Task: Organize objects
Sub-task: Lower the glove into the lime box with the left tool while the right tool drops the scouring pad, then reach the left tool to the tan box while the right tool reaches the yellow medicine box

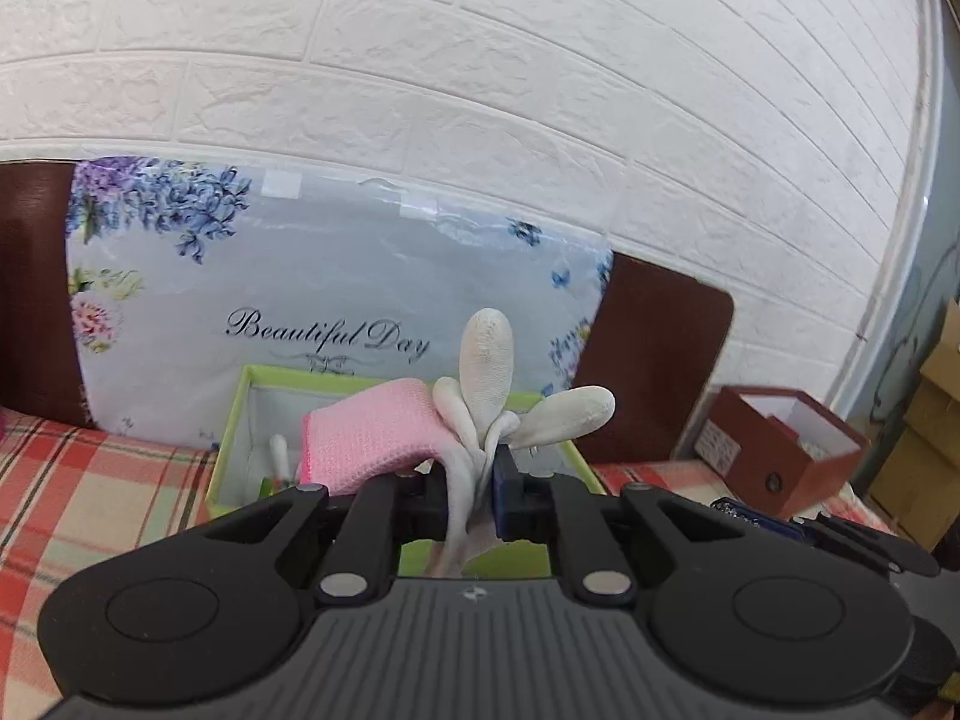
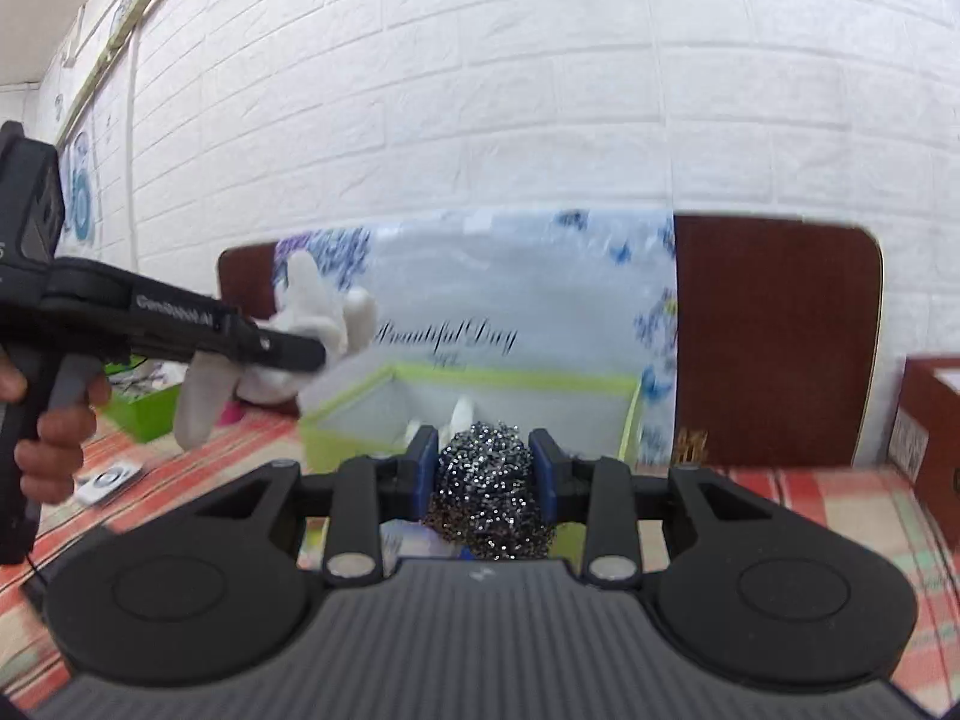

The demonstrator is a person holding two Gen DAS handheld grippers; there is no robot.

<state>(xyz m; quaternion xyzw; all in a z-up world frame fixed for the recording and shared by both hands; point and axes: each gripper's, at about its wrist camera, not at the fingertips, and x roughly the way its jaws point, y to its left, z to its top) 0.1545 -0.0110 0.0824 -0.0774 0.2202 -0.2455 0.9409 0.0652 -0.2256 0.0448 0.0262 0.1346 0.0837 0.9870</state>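
Left wrist view: the left gripper [image 1: 471, 495] is clenched on a white glove [image 1: 486, 378] with a pink cuff, its fingers splaying upward above a green-rimmed box [image 1: 231, 420]. The box sits on a plaid tablecloth [image 1: 90, 480] before a floral packet [image 1: 336, 300] leaning against the white brick wall. A brown box [image 1: 780, 450] stands at the right.

Right wrist view: the right gripper [image 2: 483, 471] grasps a steel scouring ball [image 2: 486, 492] at the green-rimmed box's [image 2: 510, 378] near edge. The left gripper [image 2: 312, 354] holds the glove [image 2: 318, 312] to the left.

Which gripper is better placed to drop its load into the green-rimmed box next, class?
Probably right: the right gripper holds the steel scourer just before the box; the left gripper holds a white glove, seemingly farther left.
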